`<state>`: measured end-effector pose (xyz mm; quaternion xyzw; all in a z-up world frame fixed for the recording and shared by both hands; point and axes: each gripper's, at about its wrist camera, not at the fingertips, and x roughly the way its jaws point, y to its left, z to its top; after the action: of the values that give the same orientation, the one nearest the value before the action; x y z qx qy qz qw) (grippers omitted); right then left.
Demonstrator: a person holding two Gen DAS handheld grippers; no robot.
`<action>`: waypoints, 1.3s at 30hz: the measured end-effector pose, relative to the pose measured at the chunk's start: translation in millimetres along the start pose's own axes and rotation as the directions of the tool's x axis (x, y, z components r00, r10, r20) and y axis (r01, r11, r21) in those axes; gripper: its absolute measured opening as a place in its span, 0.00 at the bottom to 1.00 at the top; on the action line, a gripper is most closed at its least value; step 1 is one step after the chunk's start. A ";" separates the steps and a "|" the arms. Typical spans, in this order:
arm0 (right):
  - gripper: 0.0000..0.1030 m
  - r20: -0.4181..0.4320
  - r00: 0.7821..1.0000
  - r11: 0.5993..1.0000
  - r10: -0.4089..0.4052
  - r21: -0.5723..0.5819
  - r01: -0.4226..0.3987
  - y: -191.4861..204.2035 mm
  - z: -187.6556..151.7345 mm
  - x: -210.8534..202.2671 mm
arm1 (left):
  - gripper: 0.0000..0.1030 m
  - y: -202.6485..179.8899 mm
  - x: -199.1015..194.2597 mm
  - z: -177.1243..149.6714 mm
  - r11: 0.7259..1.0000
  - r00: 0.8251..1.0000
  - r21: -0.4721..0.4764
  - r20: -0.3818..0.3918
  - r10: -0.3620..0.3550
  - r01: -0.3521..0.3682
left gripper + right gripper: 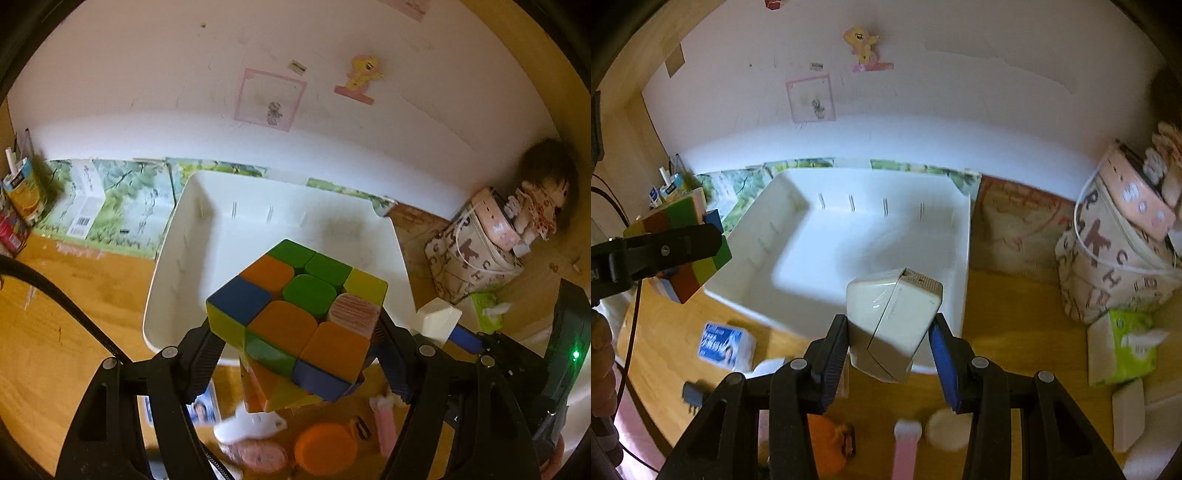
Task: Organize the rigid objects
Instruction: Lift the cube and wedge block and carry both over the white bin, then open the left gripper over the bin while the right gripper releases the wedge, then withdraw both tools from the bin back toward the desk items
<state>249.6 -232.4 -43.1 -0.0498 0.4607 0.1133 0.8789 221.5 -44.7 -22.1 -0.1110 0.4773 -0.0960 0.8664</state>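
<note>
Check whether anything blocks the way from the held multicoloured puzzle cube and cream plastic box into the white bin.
Nothing visible does. The multicoloured puzzle cube in the left gripper and the cream plastic box in the right gripper hang at the white rectangular plastic bin's near rim; its visible interior is empty.

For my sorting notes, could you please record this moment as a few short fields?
left tool: shut on puzzle cube, held above the desk
right tool: shut on white box, held above the desk
white bin: ahead of both tools, looks empty
desk: small items scattered near the bin
</note>
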 end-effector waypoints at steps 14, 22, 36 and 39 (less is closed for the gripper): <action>0.43 0.096 0.994 0.999 -0.043 0.002 0.043 -1.2 12.5 49.4 | 0.75 32.7 38.1 23.7 1.000 0.985 0.010 0.170 -0.012 0.011; 0.44 0.083 0.996 1.000 -0.013 -0.024 0.015 -2.1 14.1 66.3 | 0.76 43.3 53.0 23.7 1.000 0.983 -0.018 0.182 0.015 -0.012; 0.66 0.141 0.990 1.000 0.023 0.003 -0.024 -0.8 12.5 45.0 | 0.86 39.5 36.7 23.4 0.999 0.975 -0.027 0.220 0.028 -0.023; 0.70 0.159 0.987 0.999 0.031 0.013 -0.033 -1.9 11.6 34.0 | 0.86 35.6 25.8 20.6 0.999 0.969 -0.013 0.244 0.037 -0.035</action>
<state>278.0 -226.8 -64.5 -0.0262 0.3908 0.1273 0.9113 254.7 -15.5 -42.3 -0.1169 0.3696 -0.0640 0.9196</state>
